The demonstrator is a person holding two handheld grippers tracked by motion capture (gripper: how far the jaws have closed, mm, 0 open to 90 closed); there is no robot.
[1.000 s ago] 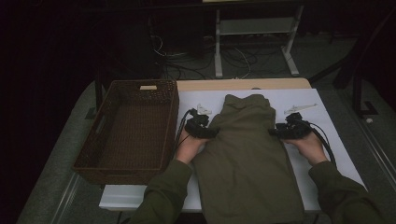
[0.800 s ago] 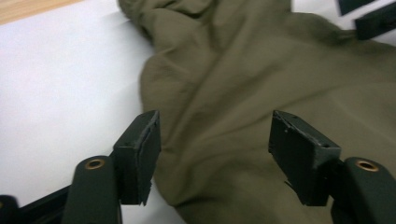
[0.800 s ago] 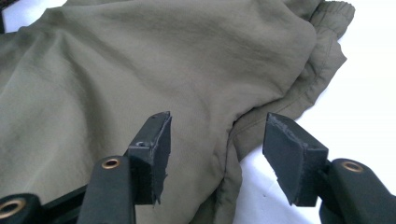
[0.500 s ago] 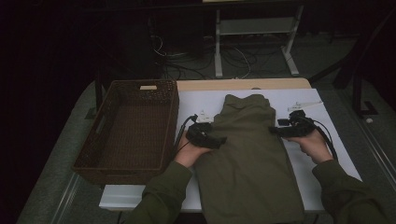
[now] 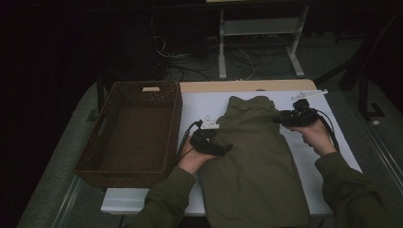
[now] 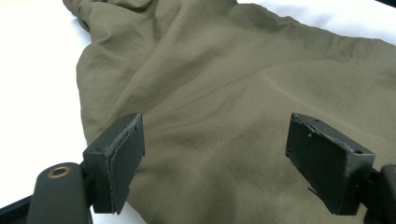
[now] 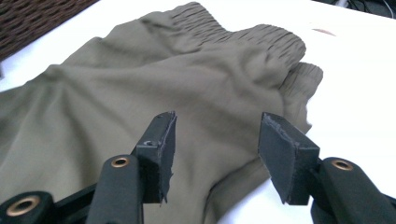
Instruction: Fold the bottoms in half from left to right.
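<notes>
The left tool [image 5: 223, 148] now lies farther in over the green garment [image 5: 256, 161] than a second ago, when it sat at the cloth's left edge. Its jaws have just been opening and stand wide, gripping no cloth. The right tool [image 5: 280, 118] sits higher up the garment's right edge, nearer the gathered waistband [image 7: 243, 35]; its jaws have just narrowed, gap clear.

L gripper [image 5: 227, 148] jaws just opened wide; R gripper [image 5: 278, 118] half-open, closing.
</notes>
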